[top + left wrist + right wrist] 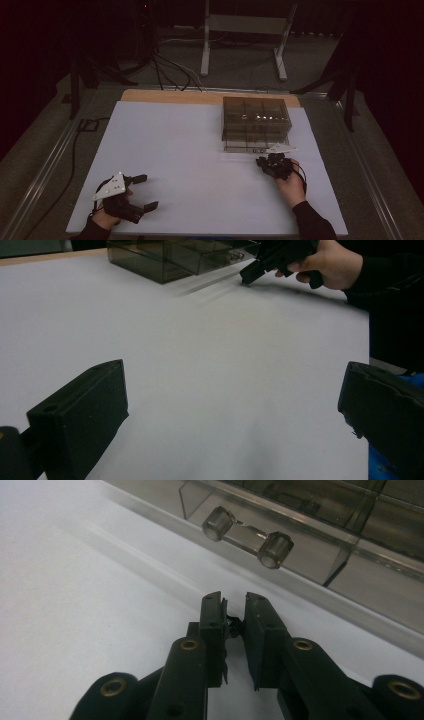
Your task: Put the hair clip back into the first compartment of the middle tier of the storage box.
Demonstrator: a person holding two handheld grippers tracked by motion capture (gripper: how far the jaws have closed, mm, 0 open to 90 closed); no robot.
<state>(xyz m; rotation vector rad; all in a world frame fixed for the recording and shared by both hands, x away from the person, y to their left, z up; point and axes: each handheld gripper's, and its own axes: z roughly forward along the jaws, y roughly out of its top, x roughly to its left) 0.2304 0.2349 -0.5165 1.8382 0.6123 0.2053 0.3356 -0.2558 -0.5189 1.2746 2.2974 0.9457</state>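
The smoked clear-plastic drawer box sits at the counter's far right, rigid, light, slippery. Its barbell-shaped drawer handle suits the right gripper, jaws nearly closed, empty; left gripper gapes wide.

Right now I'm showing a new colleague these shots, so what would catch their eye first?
Probably the smoky clear drawer box at the far right of the white table, with the right gripper just in front of its lowest drawer. Up close, its fingers stand nearly together, pointing at the drawer's clear handle without touching it. The left gripper rests wide open at the near left corner.
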